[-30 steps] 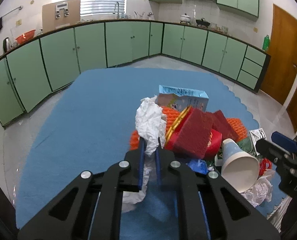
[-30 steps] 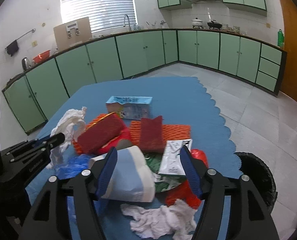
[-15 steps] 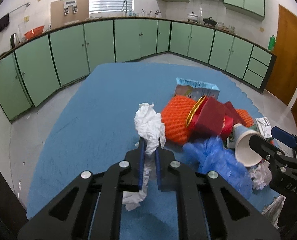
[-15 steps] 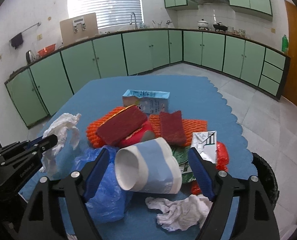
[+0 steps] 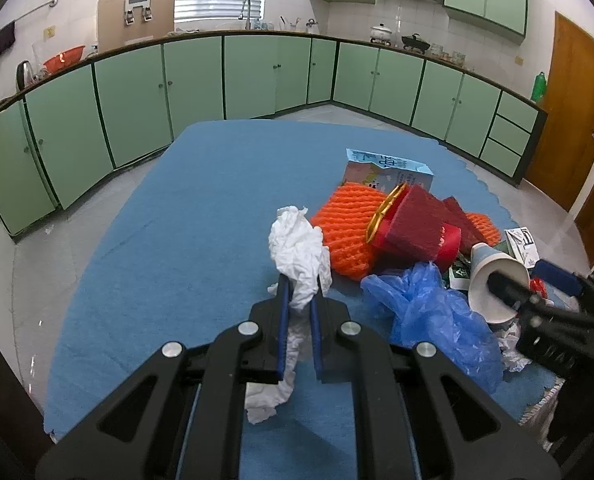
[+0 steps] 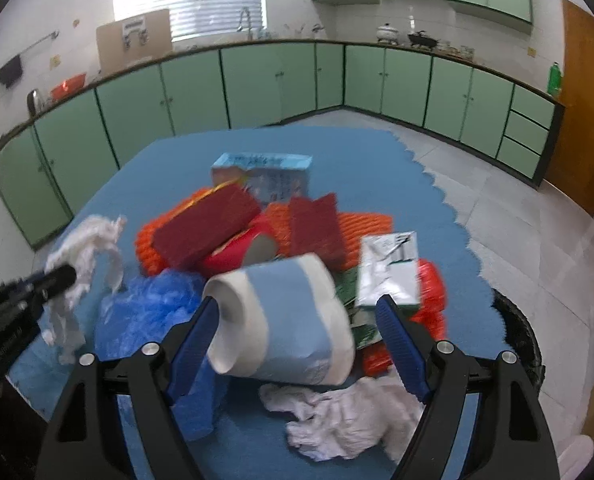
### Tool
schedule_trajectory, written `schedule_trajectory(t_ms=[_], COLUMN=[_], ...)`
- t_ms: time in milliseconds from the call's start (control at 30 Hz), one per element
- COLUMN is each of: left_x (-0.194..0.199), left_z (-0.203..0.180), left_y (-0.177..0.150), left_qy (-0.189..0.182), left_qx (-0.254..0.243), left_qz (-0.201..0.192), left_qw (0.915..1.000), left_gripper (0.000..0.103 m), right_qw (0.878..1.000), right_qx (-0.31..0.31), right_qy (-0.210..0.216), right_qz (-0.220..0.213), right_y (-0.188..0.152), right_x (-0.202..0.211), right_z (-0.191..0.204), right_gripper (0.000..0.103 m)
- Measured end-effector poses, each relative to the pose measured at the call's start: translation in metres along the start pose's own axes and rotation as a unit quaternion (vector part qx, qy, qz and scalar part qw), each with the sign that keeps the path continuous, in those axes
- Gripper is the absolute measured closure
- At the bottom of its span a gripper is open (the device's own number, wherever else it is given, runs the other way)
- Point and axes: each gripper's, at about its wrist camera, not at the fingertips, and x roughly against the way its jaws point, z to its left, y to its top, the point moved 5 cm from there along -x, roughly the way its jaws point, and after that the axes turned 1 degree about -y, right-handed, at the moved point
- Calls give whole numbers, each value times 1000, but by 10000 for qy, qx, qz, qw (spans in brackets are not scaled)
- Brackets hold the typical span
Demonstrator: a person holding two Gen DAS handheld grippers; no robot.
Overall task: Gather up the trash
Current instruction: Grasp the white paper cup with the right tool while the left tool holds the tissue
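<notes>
The left gripper [image 5: 299, 284] has its fingers [image 5: 282, 312] drawn narrow, pinching a crumpled white tissue [image 5: 297, 252] that stands up above the tips and trails down below them over the blue-covered bench [image 5: 177, 220]. In the right wrist view the same tissue [image 6: 85, 248] hangs from that gripper [image 6: 63, 278] at the left edge of the picture.

The right gripper [image 6: 297, 316] has its fingers [image 6: 193, 340] spread wide on either side of a paper cup [image 6: 285, 320], white with a blue band, lying on its side with its mouth toward the left. These jaws have just been opening. The left finger seems to sit at the cup's rim, but the picture is blurred there and I cannot tell whether the pads touch the cup; the right finger stands clear of it. From the left wrist view one black fingertip appears to reach into the cup's [image 5: 497, 280] open mouth.

The rest of the trash lies heaped on the bench beyond the cup: a blue plastic bag [image 5: 429, 312] just left of it, orange foam netting [image 5: 349, 228], dark red sponges [image 6: 205, 228] on a red tub [image 5: 445, 244], a pale blue carton [image 6: 263, 176] at the far side, a white and green carton [image 6: 389, 272] to the right, and another crumpled tissue [image 6: 337, 420] lying near the right gripper. A black bin [image 6: 521, 332] shows past the bench's right edge.
</notes>
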Motion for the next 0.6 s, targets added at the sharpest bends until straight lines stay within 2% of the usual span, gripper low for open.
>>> schedule_trajectory(t_ms=[167, 233, 467, 600], left_x=[-2, -3, -4, -3], left_z=[-8, -9, -7, -8], left_y=[-1, -1, 1, 2], left_qy=[-68, -80, -56, -59], left_qx=[-57, -68, -33, -43], left_qz=[27, 33, 49, 36], left_qw=[10000, 9999, 10000, 10000], left_gripper=[94, 94, 94, 94], right_qw=[9998, 9994, 9973, 9969], right_qx=[81, 135, 289, 316], right_qy=[185, 292, 645, 709], right_qz=[56, 113, 204, 125], right_y=[-3, -6, -6, -4], right_x=[1, 0, 4, 10], right_z=[3, 6, 14, 14], right_gripper=[24, 34, 76, 80])
